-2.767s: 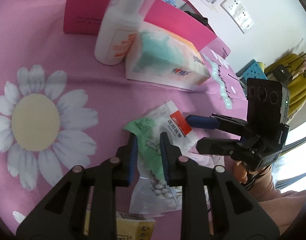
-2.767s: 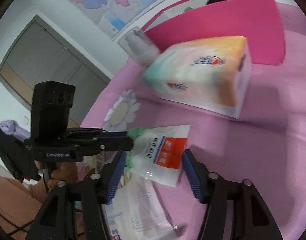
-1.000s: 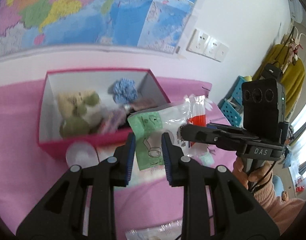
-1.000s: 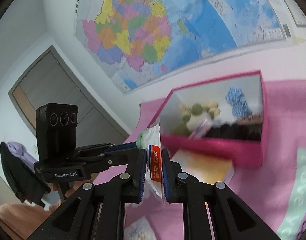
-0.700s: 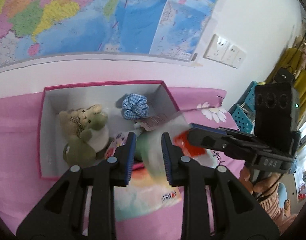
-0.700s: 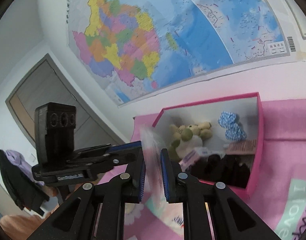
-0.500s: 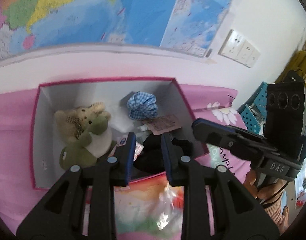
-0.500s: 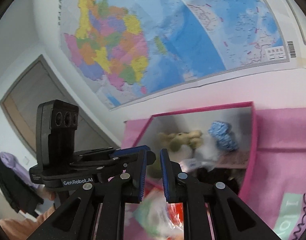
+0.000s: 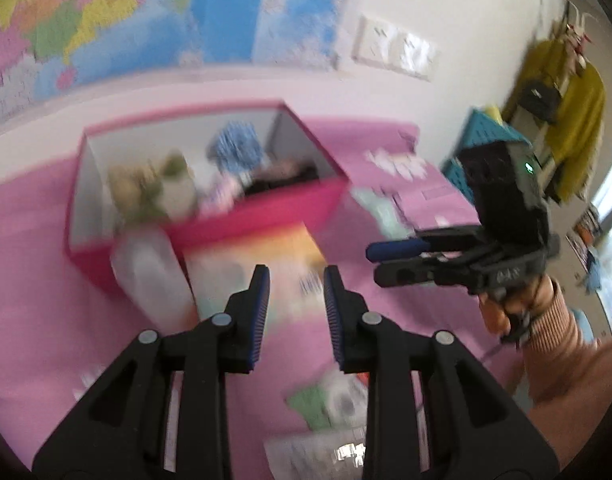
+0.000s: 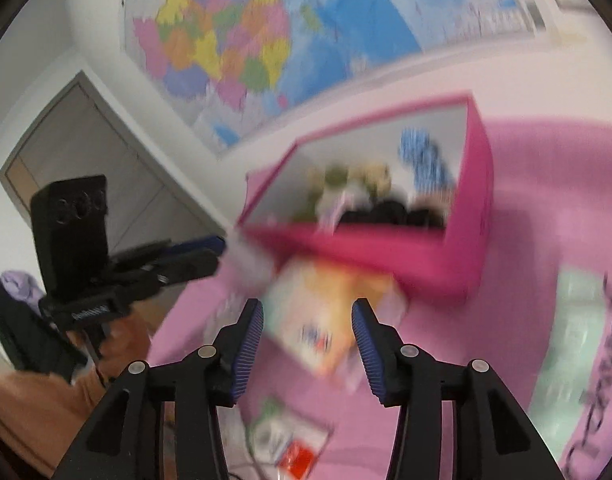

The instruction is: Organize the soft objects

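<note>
On the pink counter (image 9: 34, 280), a magenta box (image 9: 210, 224) sits far back under the wall map (image 9: 146, 12), holding a plush toy (image 9: 142, 184) and a blue checked cloth (image 9: 236, 146). Both frames are blurred. Near it lie a tissue pack (image 9: 274, 256) and a bottle (image 9: 150, 268). The left gripper (image 9: 296, 290) has fingers narrowly parted around nothing, just widened. The right gripper (image 10: 308, 318) has wider fingers, just spread, also empty. A plastic packet (image 10: 290, 440) with green and red print lies near, below both.

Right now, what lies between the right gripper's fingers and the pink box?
In the right wrist view, the tissue pack lies between the right gripper and the pink box.
</note>
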The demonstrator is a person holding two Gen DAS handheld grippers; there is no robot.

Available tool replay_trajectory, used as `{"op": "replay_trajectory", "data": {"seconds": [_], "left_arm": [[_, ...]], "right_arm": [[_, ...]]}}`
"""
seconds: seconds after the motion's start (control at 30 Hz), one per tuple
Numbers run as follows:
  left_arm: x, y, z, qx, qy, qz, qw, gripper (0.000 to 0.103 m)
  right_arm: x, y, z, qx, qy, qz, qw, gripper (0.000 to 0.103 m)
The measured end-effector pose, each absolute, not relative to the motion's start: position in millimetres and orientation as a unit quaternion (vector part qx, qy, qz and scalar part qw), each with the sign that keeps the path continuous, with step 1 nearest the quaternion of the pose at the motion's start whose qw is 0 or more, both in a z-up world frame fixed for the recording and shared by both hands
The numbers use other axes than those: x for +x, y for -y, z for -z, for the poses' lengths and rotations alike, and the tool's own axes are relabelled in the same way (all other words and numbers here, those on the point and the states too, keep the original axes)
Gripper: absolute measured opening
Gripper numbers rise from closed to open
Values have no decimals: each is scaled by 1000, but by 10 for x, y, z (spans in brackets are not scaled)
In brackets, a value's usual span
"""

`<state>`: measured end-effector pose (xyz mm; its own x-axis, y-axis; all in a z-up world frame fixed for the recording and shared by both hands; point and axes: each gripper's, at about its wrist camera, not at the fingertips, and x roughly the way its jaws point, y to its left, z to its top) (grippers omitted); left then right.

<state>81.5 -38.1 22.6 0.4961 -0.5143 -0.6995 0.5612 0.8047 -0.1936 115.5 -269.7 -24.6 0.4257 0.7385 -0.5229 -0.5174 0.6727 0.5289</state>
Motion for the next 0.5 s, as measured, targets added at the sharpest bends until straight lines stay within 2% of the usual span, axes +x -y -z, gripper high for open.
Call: {"op": "replay_trajectory", "data": {"seconds": [0.13,0.33,0.37,0.43,0.5], "left_arm": [[584,399,220,51,-452,304,837,36],[462,398,604,40,-516,312,797,37],[441,396,629,37,-521,314,793,38],[390,425,710,38,-535,320,781,47],[341,450,769,39,-541,324,775,48]], "right_arm": [[911,2638,567,139,-425,-381,810,54],[686,2465,945,121,-476,-364,792,54],[651,2429,962,117,-474,-363,794,55],[612,2379,962,115,-472,-371,791,56],[585,2329,975,116,-472,-379,788,56]]}}
